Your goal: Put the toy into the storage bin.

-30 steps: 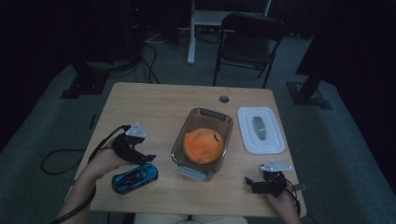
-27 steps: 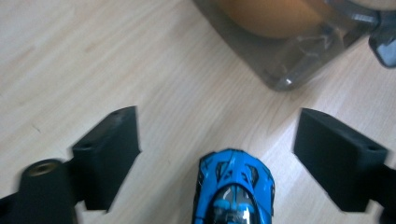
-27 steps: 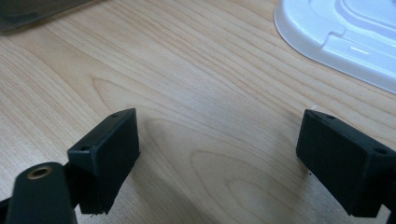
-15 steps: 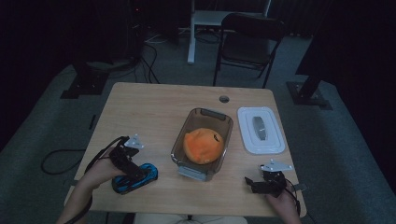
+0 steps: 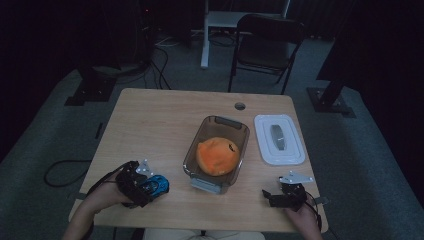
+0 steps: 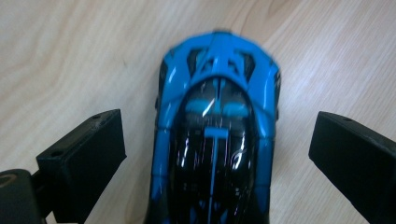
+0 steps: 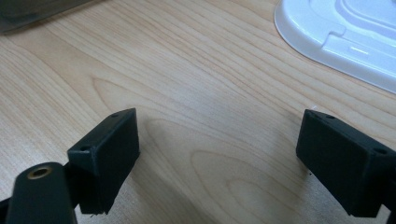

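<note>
At the near left edge of the surface [image 5: 150, 115], the left tool [image 5: 142, 181] sits over a blue toy car [image 5: 156, 184]. In the left gripper view the car [image 6: 217, 140] lies lengthwise between the two black jaws, which stand wide apart with bare wood showing on either side, so they straddle it without touching. The car rests flat on the wood.

At the near right edge, the right tool [image 5: 280, 196] rests low over the surface with a hand [image 5: 302, 222] behind it. In the right gripper view its jaws are spread wide over plain wood and hold nothing; a corner of the white lid [image 7: 345, 32] lies just beyond them.

Farther in, near the middle, a clear container [image 5: 217, 150] stands with something orange [image 5: 217, 156] inside it. Just to its right, the white lid [image 5: 278, 139] lies flat, apart from the container. Beyond the far edge a dark folding chair [image 5: 265, 45] stands on the floor.
</note>
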Motion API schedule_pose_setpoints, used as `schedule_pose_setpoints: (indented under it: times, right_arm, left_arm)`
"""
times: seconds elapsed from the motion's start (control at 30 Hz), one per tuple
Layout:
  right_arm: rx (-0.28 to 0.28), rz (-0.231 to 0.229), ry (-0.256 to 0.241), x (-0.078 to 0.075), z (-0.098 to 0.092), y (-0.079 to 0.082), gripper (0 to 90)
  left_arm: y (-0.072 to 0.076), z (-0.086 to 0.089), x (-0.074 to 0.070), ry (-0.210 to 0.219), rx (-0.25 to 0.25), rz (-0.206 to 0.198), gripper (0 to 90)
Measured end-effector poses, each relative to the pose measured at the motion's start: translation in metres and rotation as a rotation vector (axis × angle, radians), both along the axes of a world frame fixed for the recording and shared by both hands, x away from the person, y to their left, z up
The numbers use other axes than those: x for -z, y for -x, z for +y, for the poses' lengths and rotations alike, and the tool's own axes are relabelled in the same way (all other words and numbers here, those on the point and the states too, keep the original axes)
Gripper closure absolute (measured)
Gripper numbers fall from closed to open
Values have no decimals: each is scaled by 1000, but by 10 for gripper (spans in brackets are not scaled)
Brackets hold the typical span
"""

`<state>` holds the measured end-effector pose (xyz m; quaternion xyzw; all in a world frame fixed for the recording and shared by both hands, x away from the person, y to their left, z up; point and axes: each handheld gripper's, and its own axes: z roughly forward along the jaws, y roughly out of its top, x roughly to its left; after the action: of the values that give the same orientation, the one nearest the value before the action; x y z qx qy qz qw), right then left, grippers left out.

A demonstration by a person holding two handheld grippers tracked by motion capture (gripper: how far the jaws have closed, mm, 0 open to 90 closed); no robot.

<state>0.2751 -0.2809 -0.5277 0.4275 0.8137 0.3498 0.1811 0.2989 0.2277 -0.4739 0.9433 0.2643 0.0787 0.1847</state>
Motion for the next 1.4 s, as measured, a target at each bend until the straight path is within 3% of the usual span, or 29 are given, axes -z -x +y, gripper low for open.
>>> schedule_pose_setpoints:
  times: [0.13, 0.33, 0.47, 0.5, 0.6, 0.7, 1.17, 1.27, 1.4]
  right_arm:
    - [0, 0, 0, 0, 0, 0, 128]
    - [0, 0, 0, 0, 0, 0, 128]
    - [0, 0, 0, 0, 0, 0, 128]
    - [0, 0, 0, 0, 0, 0, 128]
    - [1, 0, 0, 0, 0, 0, 128]
    - [1, 0, 0, 0, 0, 0, 128]
    - [9, 0, 1, 0, 1, -1, 126]
    - [25, 1, 0, 0, 2, -2, 126]
    - [42, 1, 0, 0, 4, -3, 124]
  left_arm:
    - [-2, 3, 6, -8, -27, 11, 46]
    - [-4, 3, 14, -29, -23, -2, 51]
    - [-3, 1, 19, -49, -17, 6, 126]
    - [-2, 1, 20, -34, -11, 15, 139]
    - [-3, 1, 19, -34, -13, 17, 164]
    - [-4, 0, 19, -12, -11, 43, 252]
    - [-12, -6, 15, -22, -46, 63, 265]
    - [-14, -5, 12, 0, -60, 69, 282]
    - [-17, -5, 12, -18, -62, 78, 284]
